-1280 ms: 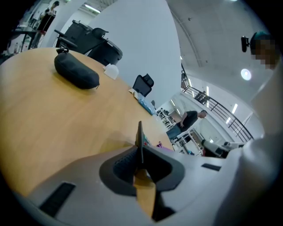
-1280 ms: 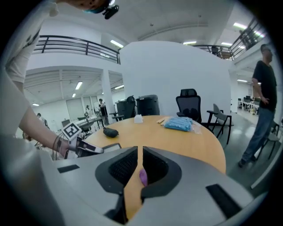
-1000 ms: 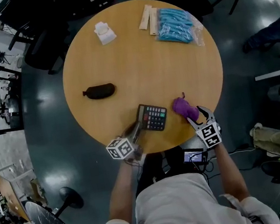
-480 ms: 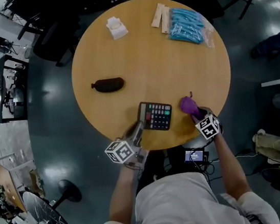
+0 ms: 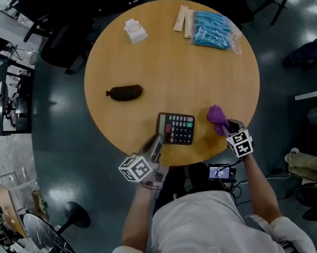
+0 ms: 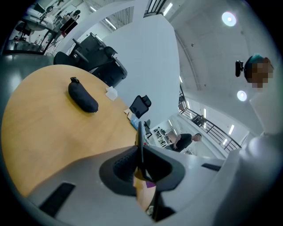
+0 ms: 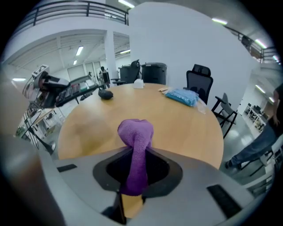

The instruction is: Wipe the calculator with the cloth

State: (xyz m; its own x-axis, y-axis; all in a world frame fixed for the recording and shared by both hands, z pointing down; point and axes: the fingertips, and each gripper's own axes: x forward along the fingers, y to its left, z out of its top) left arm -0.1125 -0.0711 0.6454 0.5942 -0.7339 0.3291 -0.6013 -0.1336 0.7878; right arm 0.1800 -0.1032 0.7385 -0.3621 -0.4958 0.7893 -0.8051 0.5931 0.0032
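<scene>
- Gripping the calculator [image 5: 177, 128] by its left edge, the left gripper [image 5: 156, 143] has its jaws clamped on the thin body. In the left gripper view the calculator [image 6: 140, 139] shows edge-on as a dark line pinched between the two pads.
- The calculator lies keys up over the near part of the round wooden table [image 5: 161, 64], close to the person. Whether its far end rests on the wood I cannot tell.
- The right gripper [image 5: 227, 128] has just been closing its jaws, and they now pinch the purple cloth [image 5: 216, 115].
- In the right gripper view the cloth [image 7: 136, 132] stands up from between the jaws as a bunched roll, with its rounded top above the tabletop.
- The cloth is just to the right of the calculator, and a strip of bare wood lies between them.
- Farther off on the table lie a dark pouch [image 5: 125, 92] at the left, a small white object [image 5: 134, 30] and a blue packet [image 5: 213, 29] at the far edge.
</scene>
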